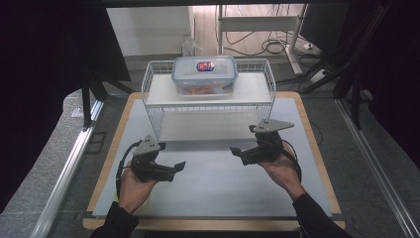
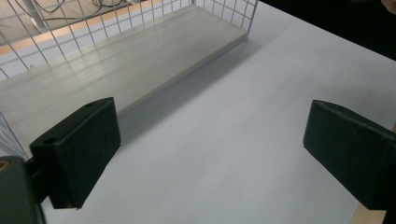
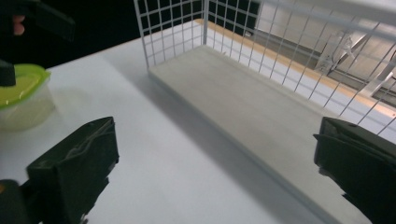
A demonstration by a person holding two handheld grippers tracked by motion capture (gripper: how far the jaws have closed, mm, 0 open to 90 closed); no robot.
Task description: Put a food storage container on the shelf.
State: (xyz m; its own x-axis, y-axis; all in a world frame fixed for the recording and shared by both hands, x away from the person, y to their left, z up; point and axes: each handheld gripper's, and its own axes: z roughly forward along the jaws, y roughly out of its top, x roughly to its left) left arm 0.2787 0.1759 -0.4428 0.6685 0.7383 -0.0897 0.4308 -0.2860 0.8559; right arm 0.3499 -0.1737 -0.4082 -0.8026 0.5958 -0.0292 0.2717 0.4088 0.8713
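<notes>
I held my left gripper (image 1: 173, 167) and right gripper (image 1: 242, 140) low over the table (image 1: 213, 191), 1 on each side and pointing inward toward each other. That looked to me like the start of a 2-handed reach, each hand coming at the load from its own flank.

Both pairs of fingers stood wide with nothing between them. Along my left gripper (image 2: 210, 149) there was bare table and the lower shelf (image 2: 116, 65). Along my right gripper (image 3: 215, 163) the lower shelf (image 3: 252, 102) ran away under the wire.

The box (image 1: 204, 74) sat on the top shelf of the rack (image 1: 147, 87), near the middle, lid on and level. It was probably put there so that both sides stayed free for a grip. It lay well apart from my fingers: beyond them, above them, and roughly between the 2 hands' lines. Neither gripper touched the rack.

A tub (image 3: 18, 93) with a green lid sat on the table near my left hand; how close it was, I could not tell, since it lay at the frame's edge.
</notes>
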